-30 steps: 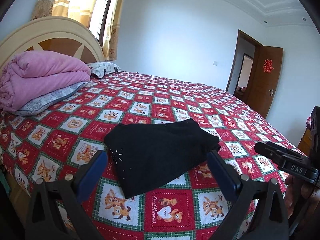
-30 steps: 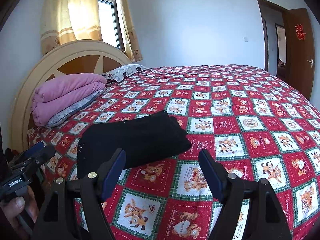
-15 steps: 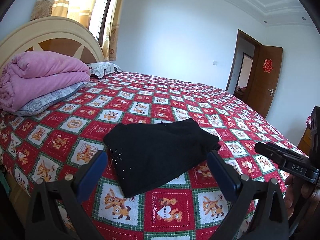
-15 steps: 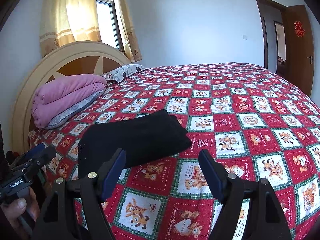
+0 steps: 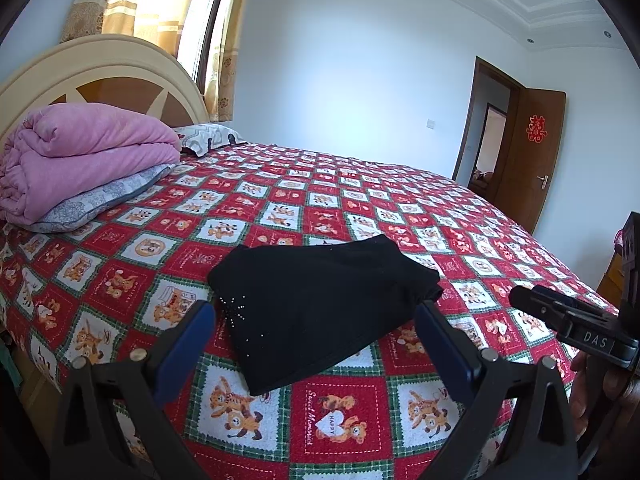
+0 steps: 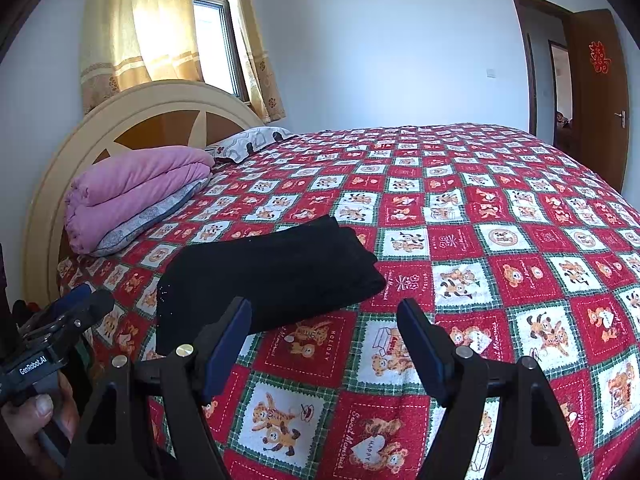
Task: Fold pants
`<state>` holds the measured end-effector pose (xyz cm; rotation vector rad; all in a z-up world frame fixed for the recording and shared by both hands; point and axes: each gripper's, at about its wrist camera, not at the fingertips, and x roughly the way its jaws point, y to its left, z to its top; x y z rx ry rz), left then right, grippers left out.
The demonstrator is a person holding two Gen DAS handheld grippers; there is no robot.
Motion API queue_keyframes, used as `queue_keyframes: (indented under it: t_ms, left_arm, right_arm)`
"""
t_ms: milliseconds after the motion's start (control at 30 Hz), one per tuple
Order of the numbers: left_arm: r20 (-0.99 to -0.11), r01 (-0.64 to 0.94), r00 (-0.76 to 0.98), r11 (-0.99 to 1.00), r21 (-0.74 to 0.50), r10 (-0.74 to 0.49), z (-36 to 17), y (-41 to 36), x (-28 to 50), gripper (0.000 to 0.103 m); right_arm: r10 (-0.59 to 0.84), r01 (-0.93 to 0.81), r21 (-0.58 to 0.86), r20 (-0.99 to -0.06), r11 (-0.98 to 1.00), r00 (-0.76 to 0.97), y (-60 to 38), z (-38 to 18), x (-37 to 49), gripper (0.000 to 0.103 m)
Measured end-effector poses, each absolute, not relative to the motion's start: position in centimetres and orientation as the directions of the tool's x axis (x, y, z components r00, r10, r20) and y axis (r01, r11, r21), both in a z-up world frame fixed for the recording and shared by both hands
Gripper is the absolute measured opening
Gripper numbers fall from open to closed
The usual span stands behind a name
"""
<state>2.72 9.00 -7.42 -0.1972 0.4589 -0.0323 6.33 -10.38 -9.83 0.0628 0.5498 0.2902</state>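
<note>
Bedroom: one bed (image 5: 360,208) under a red-and-white bear-print quilt, arched headboard (image 6: 160,104), curtained window (image 6: 212,40), one open brown door (image 5: 532,156). On it: one folded black pants (image 5: 320,304) near the front edge, one folded pink blanket (image 5: 80,152), two pillows (image 5: 208,138). Two grippers, left gripper (image 5: 316,320) and right gripper (image 6: 324,316), both spread wide, empty, hovering short of the pants.

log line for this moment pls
pants: folded, on bed | left gripper: open, empty | right gripper: open, empty
</note>
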Motion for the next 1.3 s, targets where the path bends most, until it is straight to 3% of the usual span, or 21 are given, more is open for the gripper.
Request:
queue_keyframes:
  t_ms: [233,500,667,1100,1300]
  left_arm:
    - [-0.440,-0.013,0.897,0.992,-0.125,-0.043,-6.8,8.6,2.6,0.103]
    - [-0.406,0.005,0.911,0.989,-0.145,-0.064,-5.9,8.6,2.2,0.103]
    - [-0.396,-0.040,0.918,0.996,-0.084,0.003,-5.4,7.8,2.1,0.103]
    - [-0.359,-0.023,0.933,0.987,-0.162,-0.037,-5.5,8.4,1.6,0.103]
    - [-0.368,-0.027,0.929,0.989,-0.143,-0.028,-5.9,8.0,1.9,0.103]
  right_arm:
    - [0.287,-0.253,0.136,-0.500,0.958,0.818,-10.5,-9.9,6.1,0.076]
    - [0.284,-0.252,0.131,-0.478,0.959,0.831,-10.7,-9.3,5.6,0.076]
    - [0.284,-0.254,0.128,-0.471,0.959,0.835,-10.7,-9.0,5.3,0.076]
    - [0.285,-0.263,0.113,-0.461,0.958,0.840,-10.5,-8.7,4.9,0.076]
    - [0.289,-0.268,0.112,-0.471,0.957,0.834,-10.3,-9.0,5.0,0.076]
